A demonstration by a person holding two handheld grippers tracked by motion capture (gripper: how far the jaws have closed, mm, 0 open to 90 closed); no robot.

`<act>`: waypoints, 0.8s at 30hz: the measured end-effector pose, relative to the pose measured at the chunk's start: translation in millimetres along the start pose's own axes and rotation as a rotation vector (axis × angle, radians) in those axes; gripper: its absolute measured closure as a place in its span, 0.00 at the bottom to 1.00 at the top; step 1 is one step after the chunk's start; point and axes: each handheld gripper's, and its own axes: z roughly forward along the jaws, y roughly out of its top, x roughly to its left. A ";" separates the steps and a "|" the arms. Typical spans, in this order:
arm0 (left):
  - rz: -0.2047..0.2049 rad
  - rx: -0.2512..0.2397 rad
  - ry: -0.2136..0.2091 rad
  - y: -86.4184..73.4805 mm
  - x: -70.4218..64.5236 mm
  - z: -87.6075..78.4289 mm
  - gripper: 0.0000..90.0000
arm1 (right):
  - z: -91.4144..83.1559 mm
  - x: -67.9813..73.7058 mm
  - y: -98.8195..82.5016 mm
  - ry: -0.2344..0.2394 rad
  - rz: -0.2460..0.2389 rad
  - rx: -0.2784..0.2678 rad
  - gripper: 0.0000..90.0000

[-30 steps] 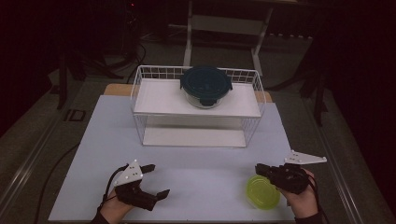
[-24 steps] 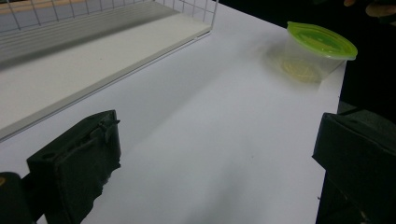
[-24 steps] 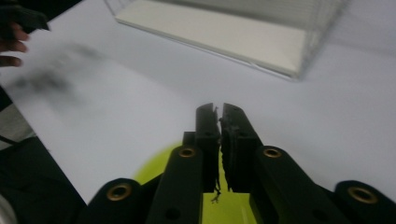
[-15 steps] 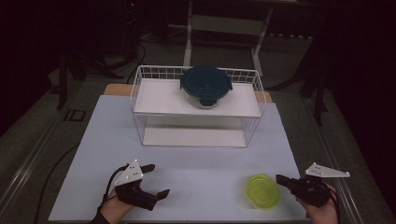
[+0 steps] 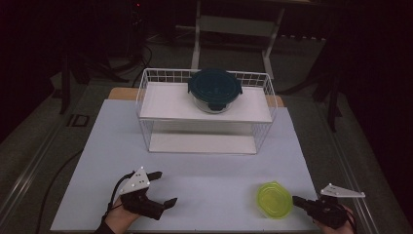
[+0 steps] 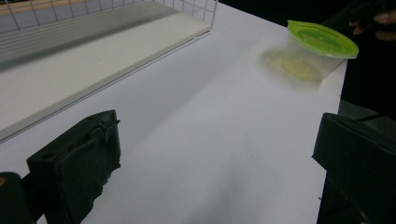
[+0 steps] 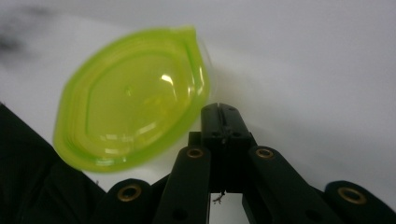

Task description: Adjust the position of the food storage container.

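Green tub beside the right tool

Right tool [image 5: 298,201], jaws pressed together and empty, lies just right of the tub [image 5: 274,199]; left tool [image 5: 158,189] spread wide on the tabletop [image 5: 209,170].

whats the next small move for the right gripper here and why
Probably open the jaws and ease toward the green-lidded container. The right gripper sits shut beside its rim with nothing between the jaws, so it cannot take hold as it is. The left gripper waits open, well apart.
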 end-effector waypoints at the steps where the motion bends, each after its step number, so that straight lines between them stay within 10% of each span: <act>1: -0.001 0.000 0.000 0.1 0.2 -0.1 0.00 | 1.3 -0.5 -2.4 0.002 0.006 0.007 1.00; 24: 0.001 -0.008 0.009 0.3 1.2 -2.3 0.00 | 26.2 11.8 -13.4 0.079 -0.007 0.108 1.00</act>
